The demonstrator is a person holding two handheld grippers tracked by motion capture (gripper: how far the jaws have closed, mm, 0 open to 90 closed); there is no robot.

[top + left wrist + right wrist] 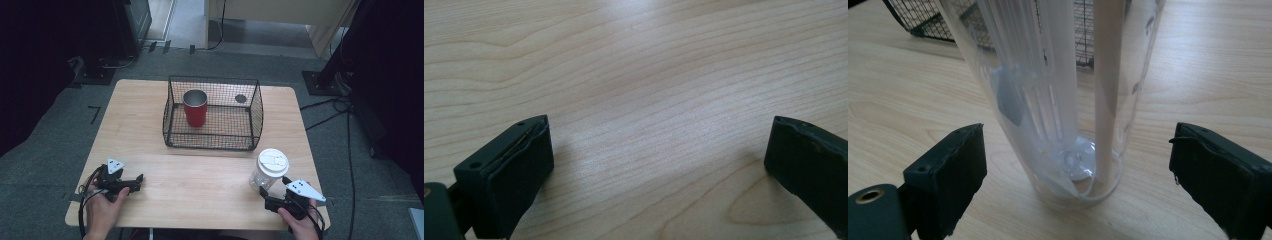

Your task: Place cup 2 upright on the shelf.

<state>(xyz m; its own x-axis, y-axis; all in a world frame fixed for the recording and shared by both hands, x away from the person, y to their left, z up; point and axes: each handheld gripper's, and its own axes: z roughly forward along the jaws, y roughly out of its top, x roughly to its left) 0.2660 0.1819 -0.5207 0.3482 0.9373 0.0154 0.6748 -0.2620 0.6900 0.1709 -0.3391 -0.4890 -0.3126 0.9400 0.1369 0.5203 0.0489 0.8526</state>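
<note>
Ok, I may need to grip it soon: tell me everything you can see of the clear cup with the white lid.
The clear cup is a see-through, plastic-looking tumbler with a white lid closing its top. It stands upright on the wooden table, near the right front, in front of the wire basket and outside it. It looks empty. The right gripper has its jaws spread on either side of the base, with gaps both sides, touching nothing.

The clear cup's top is cut off by the right gripper view's upper edge.
</note>
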